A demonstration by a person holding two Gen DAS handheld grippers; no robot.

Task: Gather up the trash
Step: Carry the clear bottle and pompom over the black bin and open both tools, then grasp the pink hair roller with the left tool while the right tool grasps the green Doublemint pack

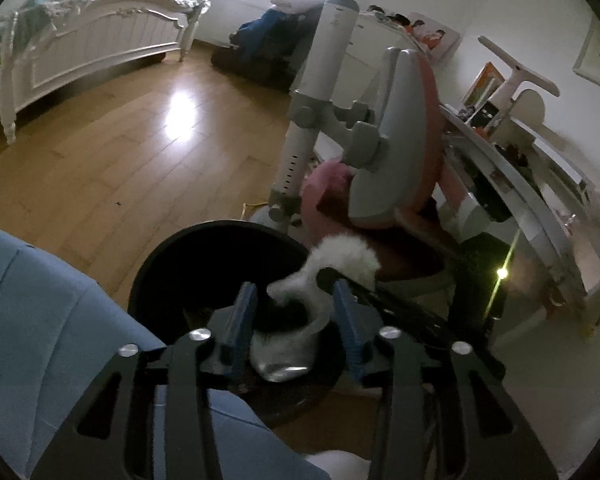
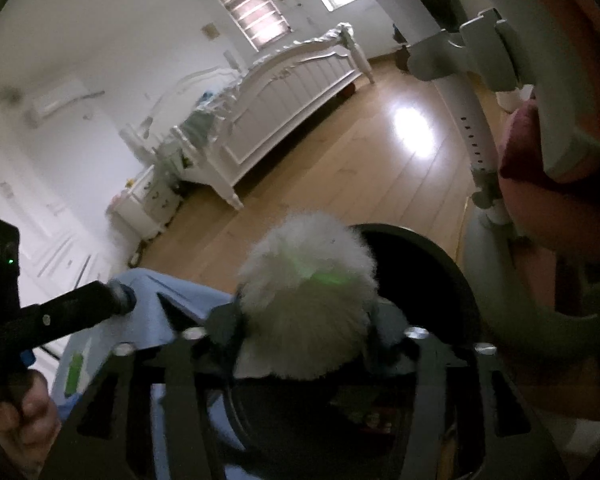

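Note:
A round black trash bin [image 1: 172, 264] stands on the wood floor below both grippers, and it also shows in the right wrist view [image 2: 444, 276]. My left gripper [image 1: 296, 312] hangs over the bin mouth, its blue pads wide apart around a crumpled white and silvery wrapper [image 1: 284, 356] without touching it. My right gripper [image 2: 306, 320] is shut on a fluffy white ball of trash [image 2: 308, 292] and holds it above the bin. That ball and the right gripper's dark finger show in the left wrist view [image 1: 348, 256].
A pale blue cushioned seat [image 1: 32, 320] lies left of the bin. A pink and grey desk chair [image 1: 396, 152] and a cluttered desk [image 1: 540, 184] stand to the right. A white bed [image 1: 84, 44] is across the wood floor.

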